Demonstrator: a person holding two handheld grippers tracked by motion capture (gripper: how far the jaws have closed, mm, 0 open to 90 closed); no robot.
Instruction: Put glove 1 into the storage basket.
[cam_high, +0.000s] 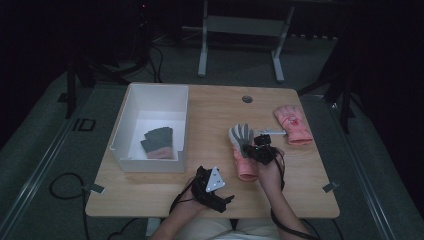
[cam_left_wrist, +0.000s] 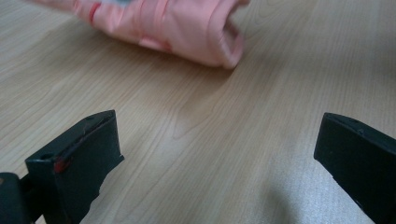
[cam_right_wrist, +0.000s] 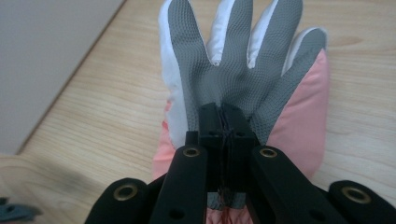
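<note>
Now the right gripper (cam_right_wrist: 223, 116) pinches the grey-palmed pink padded glove (cam_right_wrist: 243, 70), apparently mid-pickup; next, lift it toward the white plastic bin (cam_high: 150, 100). The left gripper (cam_left_wrist: 215, 154) waits, jaws spread.

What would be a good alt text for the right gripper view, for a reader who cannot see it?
The right hand-held gripper, its black jaws shut, pinches the grey palm fabric of a pink glove that lies palm up on a light wooden table. The glove's fingers point away from the camera, and a white box stands at the upper left.
</note>
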